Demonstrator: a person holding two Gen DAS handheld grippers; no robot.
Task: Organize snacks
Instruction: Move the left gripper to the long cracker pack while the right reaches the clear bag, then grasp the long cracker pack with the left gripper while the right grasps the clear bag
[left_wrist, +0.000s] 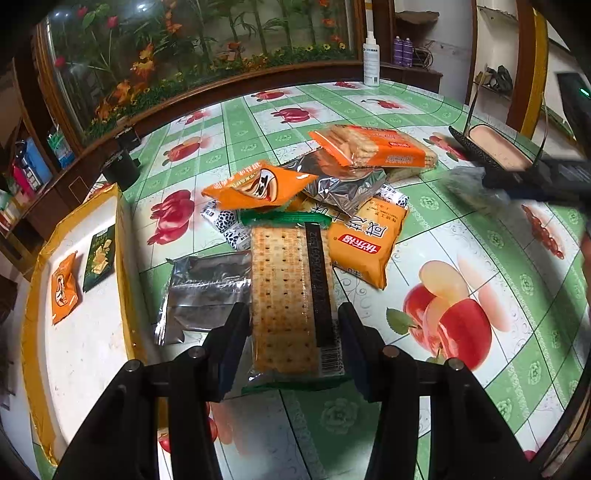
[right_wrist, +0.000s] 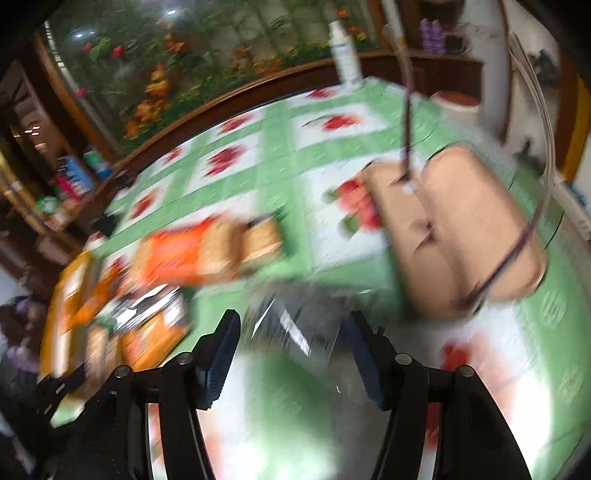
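Left tongs (left_wrist: 293, 334) clamp the cracker pack (left_wrist: 288, 295).

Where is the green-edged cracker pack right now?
In the left wrist view, the cracker pack lies low in the centre between the left gripper fingers, beside a silver packet and below the snack pile.

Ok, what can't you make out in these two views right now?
- Right wrist view: motion blur throughout; the silvery wrapper between the right tool fingers is unidentifiable, and whether it is gripped is unclear.
- Left wrist view: silver packet partly hidden by cracker pack and left tool.
- Left wrist view: snack pile, lower packets buried under upper ones.
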